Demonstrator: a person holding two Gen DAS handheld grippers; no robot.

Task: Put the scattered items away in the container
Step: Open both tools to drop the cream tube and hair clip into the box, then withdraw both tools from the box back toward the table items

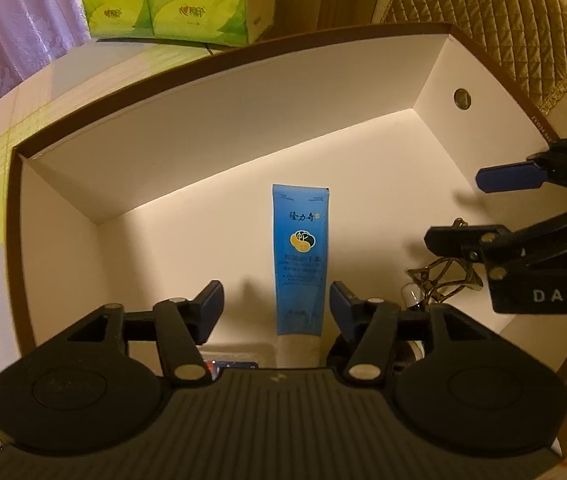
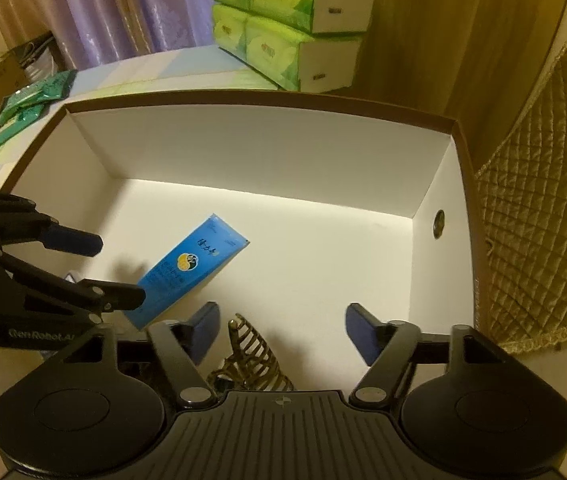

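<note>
Left wrist view: the left gripper [image 1: 276,304] hangs over the open white cardboard box with a brown rim [image 1: 243,92], its blue-padded fingers [image 1: 211,300] spread apart and grasping nothing. Between them, lower down, a blue plastic tube with a white cap [image 1: 301,256] lies flat on the box floor, touching neither finger. To the right, a gold-coloured metal claw hair clip [image 1: 439,276] lies on the floor of the box, partly hidden by the right gripper [image 1: 467,208], which enters from the right edge with its jaws apart. Green tissue packs [image 1: 171,8] are stacked on the counter [image 1: 83,76] behind the box. Right wrist view: the right gripper [image 2: 282,330] is released, fingers wide and empty, above the near part of the box. The hair clip [image 2: 249,354] lies just below and between the fingers, nearer the left one. The blue tube [image 2: 189,270] lies aslant on the floor to the left, under the open left gripper [image 2: 117,270]. A quilted tan fabric cover [image 2: 539,200] hangs just beside the box's right wall.
</note>
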